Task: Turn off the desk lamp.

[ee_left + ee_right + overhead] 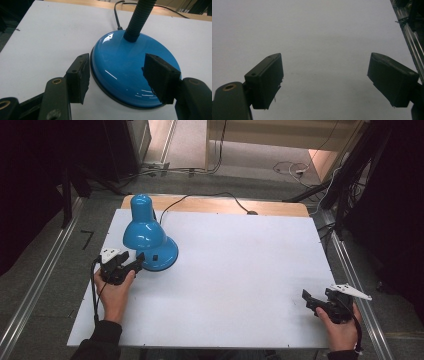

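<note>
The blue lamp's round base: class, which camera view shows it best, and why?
The left gripper view: the lamp base is close up between the open left gripper jaws, with neck and cord visible. In the high view the shade hides most of it. The right gripper view faces bare table.

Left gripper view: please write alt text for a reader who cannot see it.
A glossy blue round lamp base sits on a white table, with the left hand-held gripper open around its near edge, one black jaw at each side and not pressing on it. A ribbed flexible neck rises from the base, and a black cord trails off behind.
</note>
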